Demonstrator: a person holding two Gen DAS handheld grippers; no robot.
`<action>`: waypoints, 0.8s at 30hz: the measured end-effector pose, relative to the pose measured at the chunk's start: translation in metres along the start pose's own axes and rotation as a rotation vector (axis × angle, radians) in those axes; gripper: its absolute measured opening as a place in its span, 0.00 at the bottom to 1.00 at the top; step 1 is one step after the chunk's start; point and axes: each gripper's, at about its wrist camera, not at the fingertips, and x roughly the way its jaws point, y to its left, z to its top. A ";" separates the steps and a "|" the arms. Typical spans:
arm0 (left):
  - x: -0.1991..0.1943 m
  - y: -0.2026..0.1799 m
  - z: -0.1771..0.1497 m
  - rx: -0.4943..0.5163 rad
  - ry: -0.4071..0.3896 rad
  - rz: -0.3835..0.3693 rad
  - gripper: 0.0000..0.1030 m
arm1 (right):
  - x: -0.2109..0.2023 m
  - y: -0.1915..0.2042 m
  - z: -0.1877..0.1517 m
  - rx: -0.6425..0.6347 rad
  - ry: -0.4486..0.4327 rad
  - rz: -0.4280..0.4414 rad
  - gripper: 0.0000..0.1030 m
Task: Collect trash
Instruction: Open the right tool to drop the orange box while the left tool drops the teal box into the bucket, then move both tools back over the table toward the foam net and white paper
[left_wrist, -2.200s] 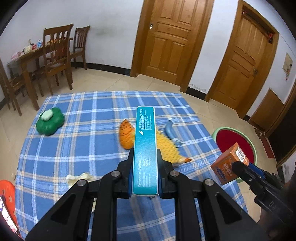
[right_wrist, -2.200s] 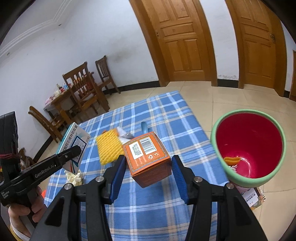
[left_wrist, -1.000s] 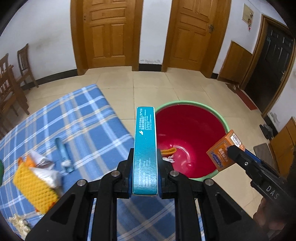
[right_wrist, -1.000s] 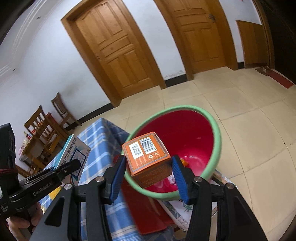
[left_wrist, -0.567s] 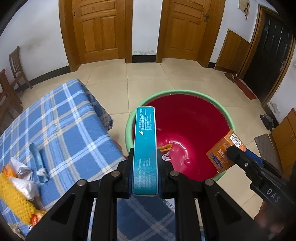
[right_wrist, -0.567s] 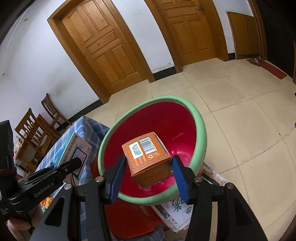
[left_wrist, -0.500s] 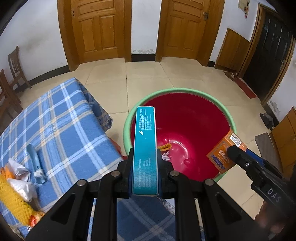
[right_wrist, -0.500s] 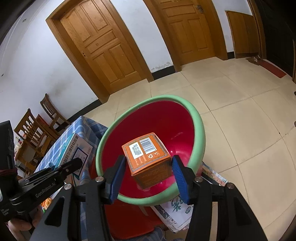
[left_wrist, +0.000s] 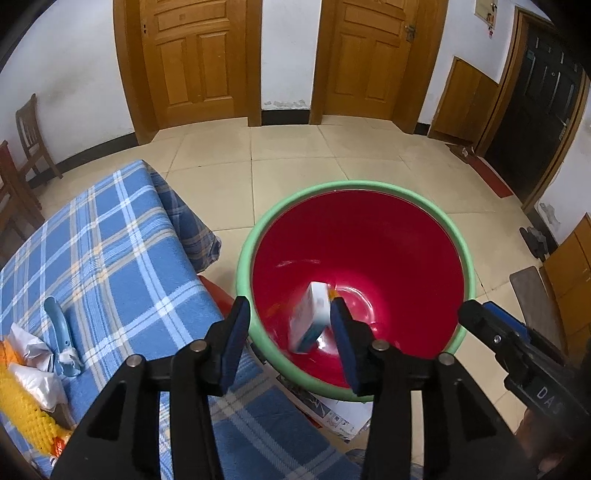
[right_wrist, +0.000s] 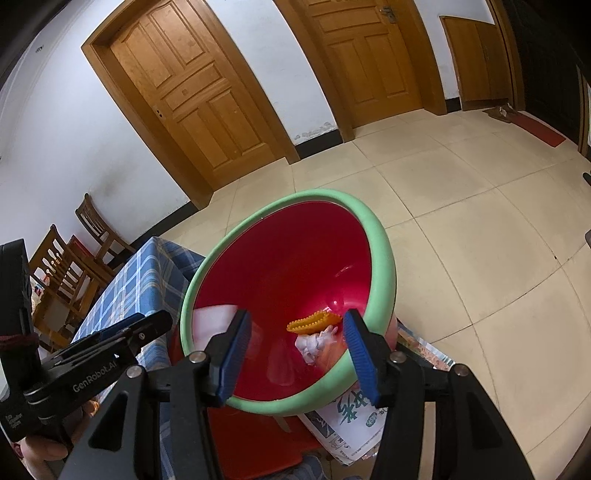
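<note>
A red bin with a green rim (left_wrist: 354, 186) stands on the floor beside the table; it also shows in the right wrist view (right_wrist: 384, 254). My left gripper (left_wrist: 290, 334) is open over its near rim. A blurred teal and white box (left_wrist: 310, 321) is falling inside the bin, seen as a white blur in the right wrist view (right_wrist: 212, 325). My right gripper (right_wrist: 295, 350) is open and empty over the bin. The orange box is out of sight. An orange scrap (right_wrist: 314, 322) and crumpled white paper (right_wrist: 314, 341) lie at the bin's bottom.
The blue plaid table (left_wrist: 103, 258) is at the left, with a blue tube (left_wrist: 59, 332), crumpled wrappers (left_wrist: 29, 365) and a yellow foam net (left_wrist: 22, 421). Printed paper (right_wrist: 351, 417) lies under the bin. Wooden doors (left_wrist: 188, 59) and chairs (right_wrist: 74, 258) stand behind.
Both grippers have opened. The teal box has left the left gripper and is dropping into the bin. The orange box has left the right gripper and is gone from view.
</note>
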 end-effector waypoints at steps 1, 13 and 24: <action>-0.002 0.001 0.000 -0.005 -0.001 0.001 0.47 | -0.001 0.000 0.000 0.002 -0.001 0.002 0.54; -0.023 0.013 -0.004 -0.048 -0.019 0.007 0.48 | -0.016 0.007 0.002 -0.004 -0.028 0.020 0.54; -0.055 0.035 -0.016 -0.104 -0.045 0.023 0.48 | -0.033 0.029 -0.003 -0.034 -0.048 0.054 0.54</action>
